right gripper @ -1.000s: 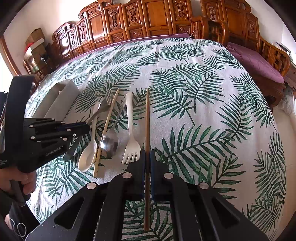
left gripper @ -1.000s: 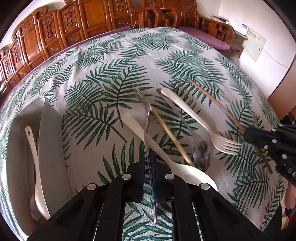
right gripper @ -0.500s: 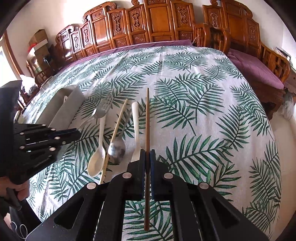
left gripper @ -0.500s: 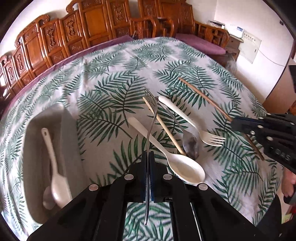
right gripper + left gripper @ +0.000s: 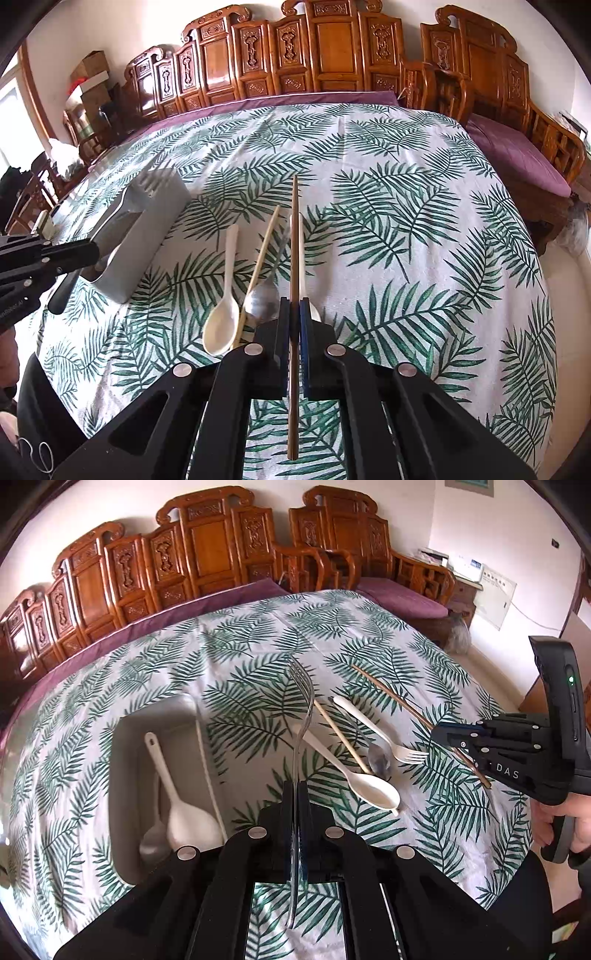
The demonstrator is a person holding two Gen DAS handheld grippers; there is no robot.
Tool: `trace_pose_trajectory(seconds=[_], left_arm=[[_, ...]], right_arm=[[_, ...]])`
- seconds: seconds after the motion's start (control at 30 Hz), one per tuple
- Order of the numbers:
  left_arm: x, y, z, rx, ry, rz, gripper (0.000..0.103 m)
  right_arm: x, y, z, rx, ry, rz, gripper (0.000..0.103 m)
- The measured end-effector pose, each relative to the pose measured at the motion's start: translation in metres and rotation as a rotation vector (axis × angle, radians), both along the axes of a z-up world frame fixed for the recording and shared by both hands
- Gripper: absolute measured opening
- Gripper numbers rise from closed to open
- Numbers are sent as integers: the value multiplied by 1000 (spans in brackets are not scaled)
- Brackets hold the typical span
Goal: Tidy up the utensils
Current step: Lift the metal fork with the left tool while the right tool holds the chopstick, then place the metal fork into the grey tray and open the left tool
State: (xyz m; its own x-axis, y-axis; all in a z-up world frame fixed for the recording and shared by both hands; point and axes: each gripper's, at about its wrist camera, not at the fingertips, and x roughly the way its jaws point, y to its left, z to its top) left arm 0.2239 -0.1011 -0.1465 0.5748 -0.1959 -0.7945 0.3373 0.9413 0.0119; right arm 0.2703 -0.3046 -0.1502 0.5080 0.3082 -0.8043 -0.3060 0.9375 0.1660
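Leaf-print tablecloth (image 5: pixel 236 664) — tray (image 5: pixel 125 738), cutlery

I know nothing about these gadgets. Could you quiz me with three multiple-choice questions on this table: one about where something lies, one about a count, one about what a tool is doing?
1. Where does the white ladle lie?
A. in the grey tray
B. on the purple cushion
C. on the floor

2. How many white plastic utensils lie loose on the tablecloth?
A. none
B. two
C. five

3. What do the left tongs hold?
A. nothing
B. a cup
C. a metal fork

Answers:
1. A, it rests inside the tray beside a metal spoon.
2. B, a white spoon and a white fork.
3. C, the tongs are shut on the fork's handle, its tines raised.
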Motion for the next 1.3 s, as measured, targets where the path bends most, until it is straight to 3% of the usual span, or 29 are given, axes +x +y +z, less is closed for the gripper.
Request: trace_pose_trajectory(seconds=[0.57, 1.3], left_arm=[[6, 56, -11, -9, -1, 95, 2], [62, 119, -53, -15, 65, 224, 2]], right_arm=[[-16, 59, -1, 12, 12, 114, 6], [5, 123, 3, 26, 24, 171, 6]])
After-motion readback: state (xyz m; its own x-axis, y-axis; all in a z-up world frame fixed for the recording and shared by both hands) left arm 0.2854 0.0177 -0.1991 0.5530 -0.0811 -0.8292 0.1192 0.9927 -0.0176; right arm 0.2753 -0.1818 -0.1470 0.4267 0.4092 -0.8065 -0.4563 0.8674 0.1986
